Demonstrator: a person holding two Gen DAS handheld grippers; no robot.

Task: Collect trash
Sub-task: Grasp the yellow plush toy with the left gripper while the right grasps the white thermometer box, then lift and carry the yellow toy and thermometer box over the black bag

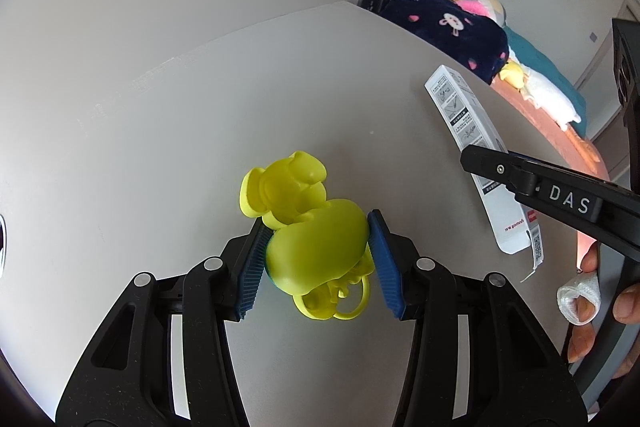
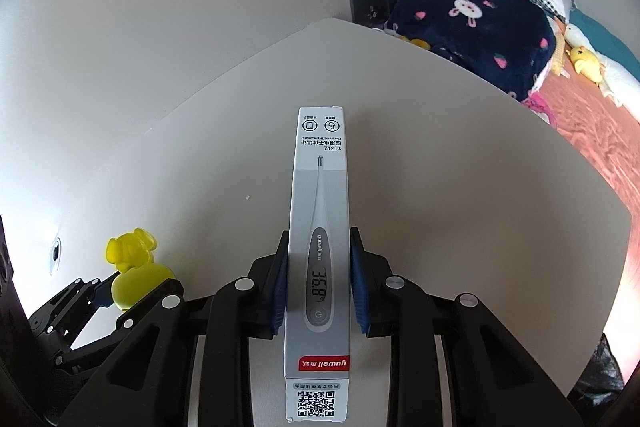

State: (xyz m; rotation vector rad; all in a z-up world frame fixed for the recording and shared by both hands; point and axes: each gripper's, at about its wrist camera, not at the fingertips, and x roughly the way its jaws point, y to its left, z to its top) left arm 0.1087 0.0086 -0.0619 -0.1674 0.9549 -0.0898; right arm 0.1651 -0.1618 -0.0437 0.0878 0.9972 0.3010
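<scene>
A yellow plastic toy (image 1: 308, 227), shaped like an animal with a round body and ring handles, lies on the white table (image 1: 200, 131). My left gripper (image 1: 316, 243) is shut on the toy's round body, both blue pads touching it. A long white thermometer box (image 2: 319, 239) is held lengthwise between the blue pads of my right gripper (image 2: 319, 259), just above the table. The box (image 1: 480, 163) and the right gripper also show at the right of the left wrist view. The toy (image 2: 134, 267) shows at lower left in the right wrist view.
The table's right edge borders a bed with a navy patterned blanket (image 2: 476, 27), soft toys (image 2: 586, 61) and a pink sheet (image 2: 600, 147). A dark wall socket panel (image 2: 376, 1) is behind the table's far corner. A black bag (image 2: 600, 371) shows at lower right.
</scene>
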